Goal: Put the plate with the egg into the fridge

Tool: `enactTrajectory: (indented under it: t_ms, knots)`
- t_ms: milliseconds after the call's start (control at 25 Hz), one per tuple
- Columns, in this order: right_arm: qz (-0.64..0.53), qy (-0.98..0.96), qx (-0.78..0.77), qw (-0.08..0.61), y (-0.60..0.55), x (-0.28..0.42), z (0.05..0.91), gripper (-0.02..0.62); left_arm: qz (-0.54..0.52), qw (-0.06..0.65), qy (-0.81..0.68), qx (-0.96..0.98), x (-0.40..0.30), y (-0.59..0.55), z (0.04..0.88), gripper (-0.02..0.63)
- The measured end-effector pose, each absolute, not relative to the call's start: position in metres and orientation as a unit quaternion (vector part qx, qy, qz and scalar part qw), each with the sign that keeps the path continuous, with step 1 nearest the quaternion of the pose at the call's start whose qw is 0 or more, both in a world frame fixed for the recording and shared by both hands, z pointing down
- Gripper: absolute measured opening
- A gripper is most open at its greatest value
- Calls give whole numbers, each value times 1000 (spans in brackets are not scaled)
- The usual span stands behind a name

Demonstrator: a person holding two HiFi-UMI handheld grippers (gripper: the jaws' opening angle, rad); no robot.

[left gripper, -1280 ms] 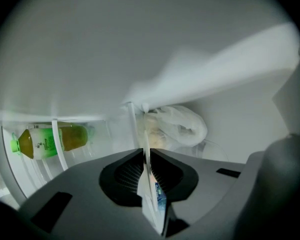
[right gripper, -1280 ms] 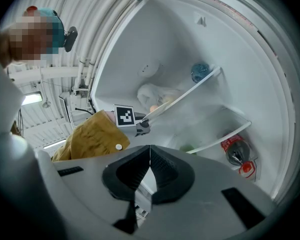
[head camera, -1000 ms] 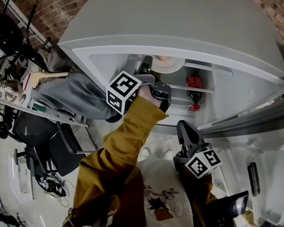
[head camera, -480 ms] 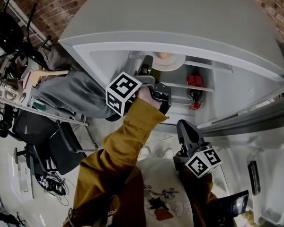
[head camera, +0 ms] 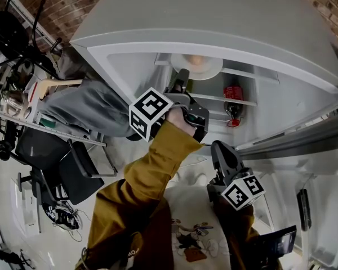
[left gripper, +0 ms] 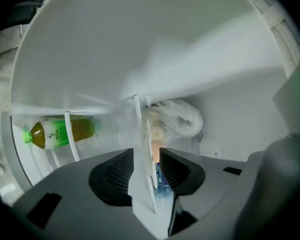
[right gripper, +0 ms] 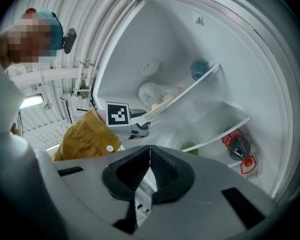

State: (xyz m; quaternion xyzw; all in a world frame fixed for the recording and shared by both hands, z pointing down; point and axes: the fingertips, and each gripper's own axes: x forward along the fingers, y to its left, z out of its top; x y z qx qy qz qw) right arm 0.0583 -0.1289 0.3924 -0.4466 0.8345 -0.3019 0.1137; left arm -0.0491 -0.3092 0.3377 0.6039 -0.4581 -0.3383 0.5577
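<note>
The left gripper's (left gripper: 146, 154) jaws have just been opening and stand spread about the rim of the plate (head camera: 207, 71), which rests with its egg (head camera: 195, 60) on the fridge's upper shelf (head camera: 250, 73), while the right gripper's (right gripper: 150, 154) jaws are pressed together, empty

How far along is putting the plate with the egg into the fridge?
Done: the plate, egg on it, sits on the upper shelf inside the open fridge. In hand: the left claw has just been opening, its jaws apart with the plate's rim between them, not pressing. The right claw hangs shut and empty. Left: draw the left claw out clear of the plate.
</note>
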Motion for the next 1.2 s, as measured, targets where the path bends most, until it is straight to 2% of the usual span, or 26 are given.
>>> enactTrajectory:
  t_ms: [480, 640, 1200]
  knots:
    - [-302, 831, -453, 116, -129, 63, 390, 6, -326, 590, -433, 598, -28, -304, 342, 139]
    - [-303, 829, -455, 120, -129, 65, 391, 6, -331, 583, -428, 606, -27, -306, 337, 26]
    - [-303, 829, -455, 118, -131, 66, 391, 6, -343, 585, -421, 603, -28, -315, 331, 20]
